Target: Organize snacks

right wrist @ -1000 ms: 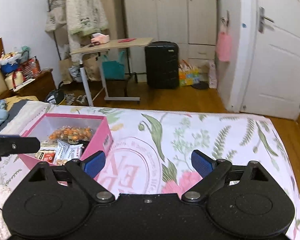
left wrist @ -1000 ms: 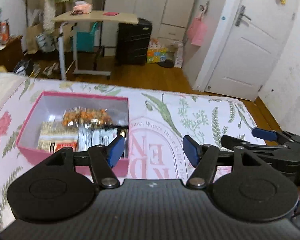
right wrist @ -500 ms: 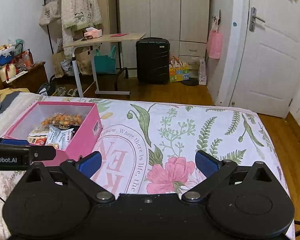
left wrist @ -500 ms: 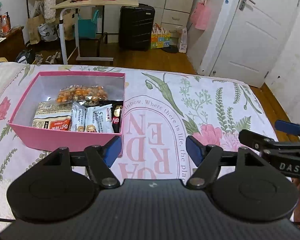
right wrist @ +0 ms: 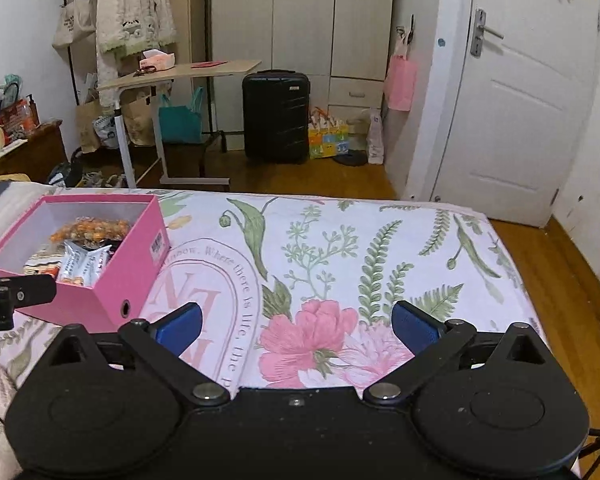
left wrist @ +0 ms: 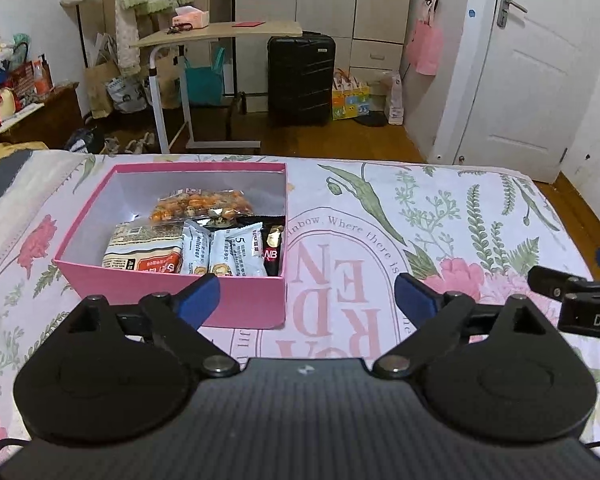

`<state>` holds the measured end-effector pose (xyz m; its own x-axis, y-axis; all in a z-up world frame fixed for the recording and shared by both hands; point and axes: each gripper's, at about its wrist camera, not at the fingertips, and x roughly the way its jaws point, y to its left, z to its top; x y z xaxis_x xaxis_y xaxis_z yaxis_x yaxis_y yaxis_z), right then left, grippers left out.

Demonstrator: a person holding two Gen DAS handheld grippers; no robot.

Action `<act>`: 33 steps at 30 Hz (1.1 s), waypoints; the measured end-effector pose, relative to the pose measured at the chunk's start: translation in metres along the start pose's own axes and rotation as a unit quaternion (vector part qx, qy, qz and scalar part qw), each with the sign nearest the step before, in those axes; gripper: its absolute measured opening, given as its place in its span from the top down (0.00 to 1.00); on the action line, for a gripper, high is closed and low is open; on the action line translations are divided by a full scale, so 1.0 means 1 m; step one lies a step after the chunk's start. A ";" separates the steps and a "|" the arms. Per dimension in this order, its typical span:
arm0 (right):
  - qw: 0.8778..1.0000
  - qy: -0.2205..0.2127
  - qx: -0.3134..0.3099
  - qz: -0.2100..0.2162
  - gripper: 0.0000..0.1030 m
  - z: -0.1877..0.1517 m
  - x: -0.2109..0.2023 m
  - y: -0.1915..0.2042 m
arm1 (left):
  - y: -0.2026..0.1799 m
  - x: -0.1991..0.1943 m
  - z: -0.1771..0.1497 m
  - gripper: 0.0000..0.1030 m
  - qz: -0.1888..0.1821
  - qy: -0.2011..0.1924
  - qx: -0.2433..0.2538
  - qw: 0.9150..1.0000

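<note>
Both the left gripper [left wrist: 306,294] and the right gripper [right wrist: 296,324] are spread wide and empty above the flowered bedspread [right wrist: 340,248], while the pink box [left wrist: 236,302] left of center holds the snack packets [left wrist: 204,240].

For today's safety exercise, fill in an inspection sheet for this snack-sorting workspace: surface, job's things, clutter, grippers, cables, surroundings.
Surface: floral bedsheet, flat.
Job's things: pink box on the sheet, open; snack packets inside; none seen loose outside.
Clutter: nothing seen on the sheet near the box.
Grippers: left gripper open, empty, near the box; right gripper open, empty, over the sheet.
Cables: thin cable at the left gripper's base.
Surroundings: suitcase, side table, closed door.
</note>
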<state>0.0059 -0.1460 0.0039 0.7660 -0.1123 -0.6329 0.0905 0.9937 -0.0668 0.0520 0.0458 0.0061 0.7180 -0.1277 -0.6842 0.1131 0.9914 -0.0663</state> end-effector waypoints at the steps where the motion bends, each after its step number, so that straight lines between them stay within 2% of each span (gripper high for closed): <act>1: 1.000 -0.003 -0.001 -0.005 0.01 -0.001 -0.001 0.000 | -0.001 0.000 -0.001 0.08 0.000 -0.001 0.002 1.000; 6: 1.000 -0.013 0.007 -0.001 0.01 -0.005 -0.005 -0.006 | -0.006 -0.002 -0.007 0.08 -0.006 0.002 0.008 1.000; 9: 1.000 -0.003 0.009 0.006 0.01 -0.007 -0.004 -0.008 | -0.009 -0.001 -0.010 0.08 -0.008 0.008 0.015 1.000; 16: 1.000 -0.014 -0.016 -0.011 0.01 -0.012 -0.001 -0.001 | -0.019 0.004 -0.013 0.08 -0.008 0.011 0.041 0.999; 33: 1.000 0.000 -0.008 -0.010 0.01 -0.013 0.000 0.000 | -0.016 0.011 -0.021 0.08 -0.014 0.025 0.031 0.999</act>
<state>-0.0023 -0.1455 -0.0064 0.7642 -0.1315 -0.6315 0.0948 0.9913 -0.0918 0.0439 0.0290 -0.0151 0.6789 -0.1530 -0.7181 0.1763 0.9834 -0.0428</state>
